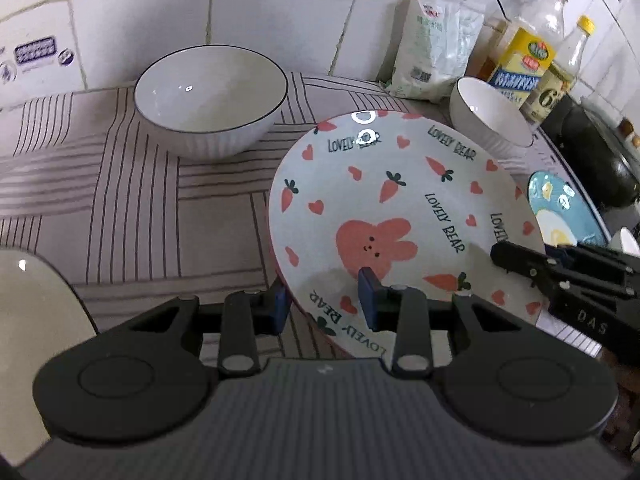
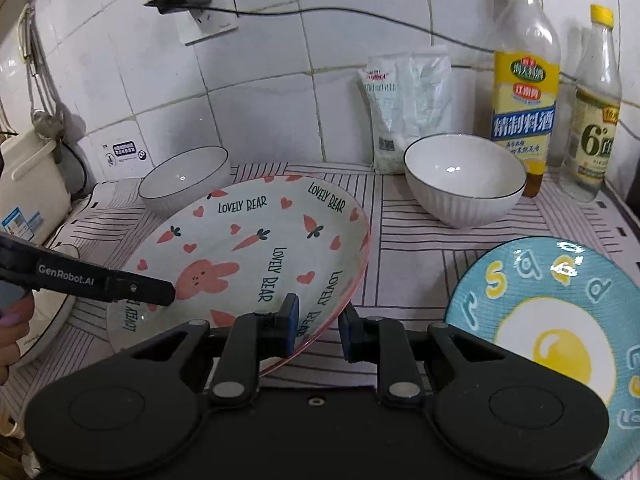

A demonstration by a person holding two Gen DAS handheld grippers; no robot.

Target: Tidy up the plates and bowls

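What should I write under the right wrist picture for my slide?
Both grippers hold the bunny plate by its rim above the striped mat, near an egg plate.

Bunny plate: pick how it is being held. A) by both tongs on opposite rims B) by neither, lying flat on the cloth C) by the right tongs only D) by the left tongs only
A: the left tongs and right tongs each clamp a rim of the bunny plate.
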